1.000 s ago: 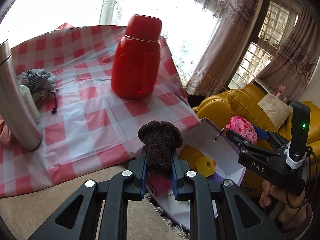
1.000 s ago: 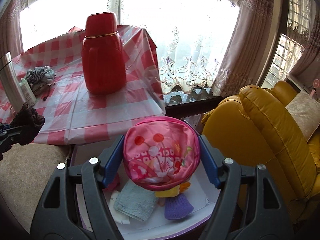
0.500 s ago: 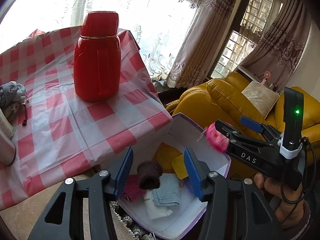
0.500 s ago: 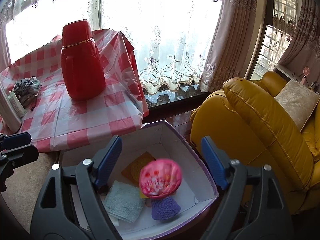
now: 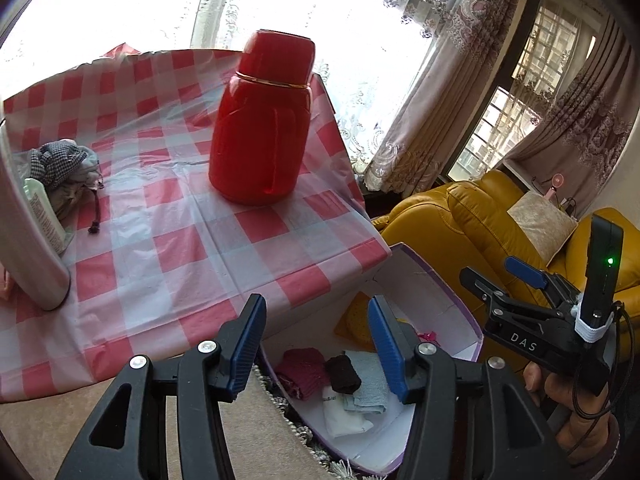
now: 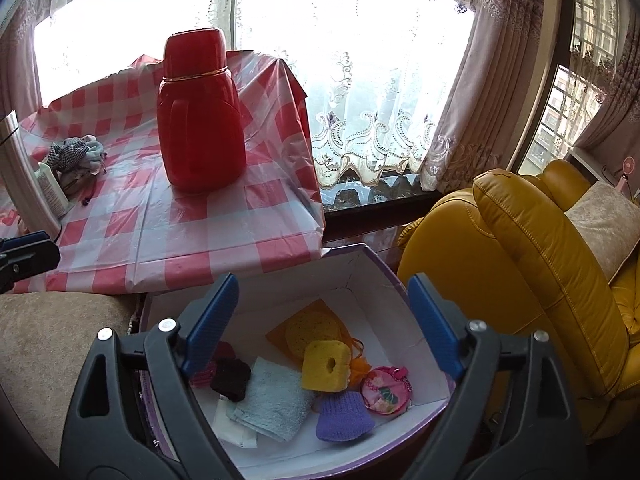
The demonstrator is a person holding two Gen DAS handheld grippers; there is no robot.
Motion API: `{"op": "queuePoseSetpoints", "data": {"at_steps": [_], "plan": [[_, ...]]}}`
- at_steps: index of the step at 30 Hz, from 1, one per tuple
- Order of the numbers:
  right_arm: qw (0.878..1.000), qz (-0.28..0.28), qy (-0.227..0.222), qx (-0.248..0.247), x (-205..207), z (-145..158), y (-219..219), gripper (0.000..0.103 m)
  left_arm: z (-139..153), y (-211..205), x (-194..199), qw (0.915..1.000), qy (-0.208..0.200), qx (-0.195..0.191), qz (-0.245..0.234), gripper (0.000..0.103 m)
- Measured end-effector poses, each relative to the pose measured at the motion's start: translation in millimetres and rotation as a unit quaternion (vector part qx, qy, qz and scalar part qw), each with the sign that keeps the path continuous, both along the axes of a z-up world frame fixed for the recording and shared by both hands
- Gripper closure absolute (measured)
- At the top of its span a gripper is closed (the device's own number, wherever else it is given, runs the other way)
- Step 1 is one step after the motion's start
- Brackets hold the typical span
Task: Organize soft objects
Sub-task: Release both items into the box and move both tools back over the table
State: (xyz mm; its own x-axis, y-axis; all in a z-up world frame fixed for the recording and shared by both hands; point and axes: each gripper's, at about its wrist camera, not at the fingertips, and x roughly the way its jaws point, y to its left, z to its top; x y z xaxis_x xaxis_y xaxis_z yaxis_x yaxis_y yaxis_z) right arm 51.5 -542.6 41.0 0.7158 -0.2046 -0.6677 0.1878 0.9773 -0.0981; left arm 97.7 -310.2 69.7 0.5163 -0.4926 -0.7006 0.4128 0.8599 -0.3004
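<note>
Progress looks far along from your left wrist view: both blue fingers (image 5: 256,344) of the left gripper (image 5: 316,344) stand wide apart and grip nothing, and straight ahead between them lies the box (image 5: 460,300) with the dark brown sock (image 5: 343,373) already inside, resting partly on the light blue towel (image 5: 370,384) and just beside the magenta cloth (image 5: 302,372). That sock lies flat with its long axis running roughly away from your fingers. Off to the far left of the fingers, on the checked surface (image 5: 160,248), a bundle of checked and pale cloth (image 5: 60,168) sits near the red thermos (image 5: 262,132); if it counts as soft goods, that is what remains for you. From your right wrist view, the right gripper (image 6: 320,320) is likewise spread wide and holds nothing. Below and between its fingers you see the pink round pouch (image 6: 385,390) lying flat near the box's right wall, touching the purple sock (image 6: 344,418), whose cuff points toward the yellow sponge (image 6: 326,366), just ahead of it.
</note>
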Motion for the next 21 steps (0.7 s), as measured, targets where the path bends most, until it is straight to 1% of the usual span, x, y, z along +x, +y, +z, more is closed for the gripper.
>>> {"op": "queuePoseSetpoints", "data": {"at_steps": [9,21], "plan": [[0.999,0.041,0.011,-0.008,11.0,-3.3,37.8,0.015,4.9,69.6,5.2,0.9972,-0.009,-0.009,0.074,0.049],[0.993,0.109,0.032,-0.017,27.8,-14.5,100.2,0.015,-0.2,164.9,-3.3,0.9853,-0.006,-0.016,0.170,0.049]]}}
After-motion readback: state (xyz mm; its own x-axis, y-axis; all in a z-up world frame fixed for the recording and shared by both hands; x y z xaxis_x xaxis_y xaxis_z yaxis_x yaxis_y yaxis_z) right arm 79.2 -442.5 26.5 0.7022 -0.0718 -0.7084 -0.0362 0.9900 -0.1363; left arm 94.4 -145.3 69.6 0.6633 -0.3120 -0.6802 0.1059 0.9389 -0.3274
